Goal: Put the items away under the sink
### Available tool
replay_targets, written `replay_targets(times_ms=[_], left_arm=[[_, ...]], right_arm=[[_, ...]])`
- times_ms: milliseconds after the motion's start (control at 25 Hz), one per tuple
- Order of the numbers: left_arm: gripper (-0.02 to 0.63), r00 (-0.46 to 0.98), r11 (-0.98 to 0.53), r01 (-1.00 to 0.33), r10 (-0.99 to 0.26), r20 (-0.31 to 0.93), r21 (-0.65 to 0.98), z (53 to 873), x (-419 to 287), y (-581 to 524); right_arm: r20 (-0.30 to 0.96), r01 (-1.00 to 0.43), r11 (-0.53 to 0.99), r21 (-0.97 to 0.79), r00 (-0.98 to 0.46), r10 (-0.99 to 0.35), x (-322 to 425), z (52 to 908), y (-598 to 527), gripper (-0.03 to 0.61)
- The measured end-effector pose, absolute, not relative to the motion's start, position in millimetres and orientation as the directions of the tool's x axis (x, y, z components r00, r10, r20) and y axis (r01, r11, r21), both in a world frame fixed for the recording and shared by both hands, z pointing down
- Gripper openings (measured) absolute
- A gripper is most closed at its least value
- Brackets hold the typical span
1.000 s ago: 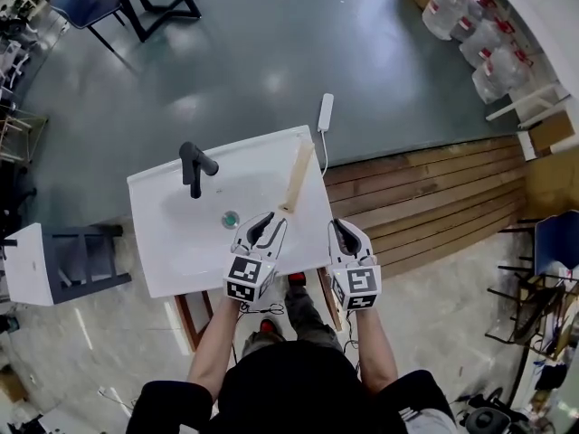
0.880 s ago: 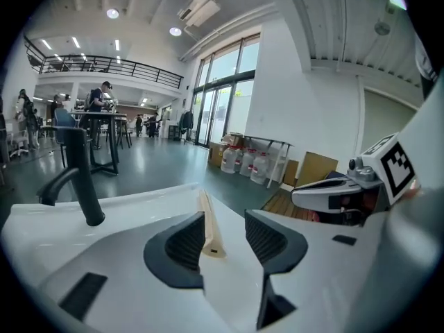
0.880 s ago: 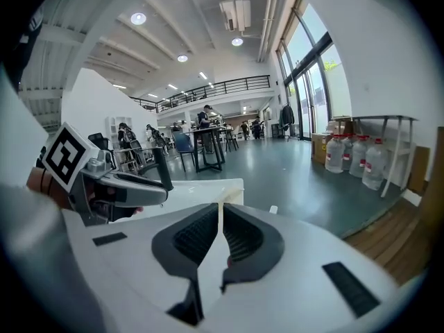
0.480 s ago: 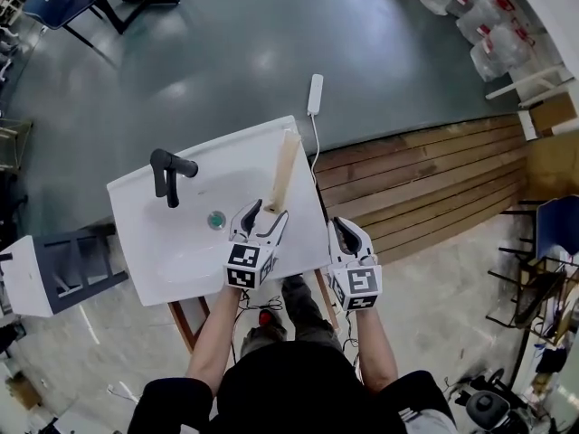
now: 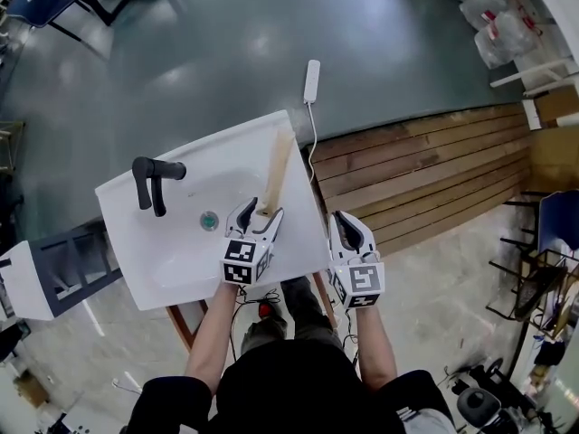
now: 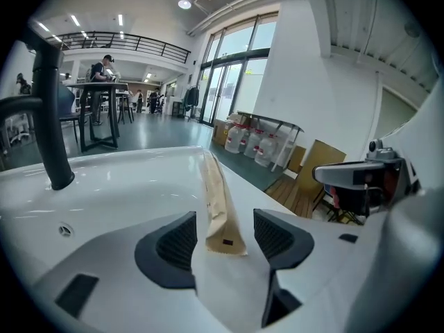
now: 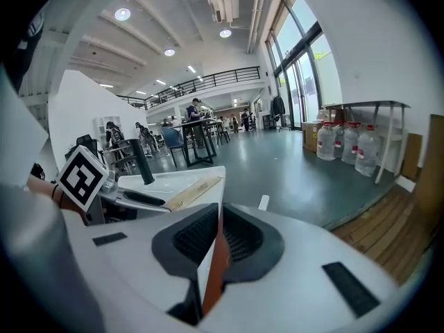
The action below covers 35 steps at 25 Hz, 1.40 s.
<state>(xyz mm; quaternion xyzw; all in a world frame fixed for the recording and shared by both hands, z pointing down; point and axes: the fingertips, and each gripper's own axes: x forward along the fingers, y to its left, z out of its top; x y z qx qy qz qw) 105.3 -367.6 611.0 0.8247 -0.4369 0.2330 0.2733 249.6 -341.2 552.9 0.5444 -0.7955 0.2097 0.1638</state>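
A long tan paper package (image 5: 275,177) lies along the right rim of the white sink (image 5: 176,274), past the black faucet (image 5: 148,180) and the drain (image 5: 209,220). My left gripper (image 5: 254,217) stands open at the package's near end. Its jaws have just been opening, and in the left gripper view the package (image 6: 218,203) lies between the pads (image 6: 175,245) without being pressed. My right gripper (image 5: 348,231) hovers shut off the sink's right edge and holds nothing. The right gripper view shows its shut jaws (image 7: 216,236), the package (image 7: 195,191) and the faucet (image 7: 142,161).
A white power strip (image 5: 311,80) lies on the grey floor behind the sink, its cord running along the sink's right side. Wooden decking (image 5: 425,174) spreads to the right. Water jugs (image 5: 493,21) stand at the far right. A grey and white stool (image 5: 50,274) sits left of the sink.
My left gripper has come down onto the sink at the package's near end, and its jaws have spread wider. The right gripper stays shut beside the sink.
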Motion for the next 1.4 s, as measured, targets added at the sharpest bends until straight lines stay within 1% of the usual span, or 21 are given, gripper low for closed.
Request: replay_targets(times_ms=[200, 440, 560, 1160, 1400], left_arm=[[0.244, 0.504, -0.464, -0.851, -0.588, 0.633, 0.246, 619, 104, -370], [0.156, 0.503, -0.468, -0.850, -0.583, 0.638, 0.243, 621, 108, -368], [0.138, 0.500, -0.465, -0.852, -0.592, 0.632, 0.239, 620, 109, -369], [0.092, 0.482, -0.458, -0.867, -0.670, 0.565, 0.196, 585, 105, -368], [0.046, 0.459, -0.447, -0.880, -0.717, 0.524, 0.158, 554, 95, -358]], right_arm=[[0.494, -0.938, 0.303, -0.168, -0.346, -0.798, 249, 560, -347, 0.046], [0.492, -0.940, 0.293, -0.175, -0.341, -0.801, 253, 562, -351, 0.046], [0.495, -0.940, 0.291, -0.180, -0.342, -0.799, 255, 564, -350, 0.046], [0.458, -0.935, 0.308, -0.174, -0.353, -0.815, 253, 544, -339, 0.046], [0.433, -0.933, 0.319, -0.165, -0.360, -0.827, 247, 526, -324, 0.046]])
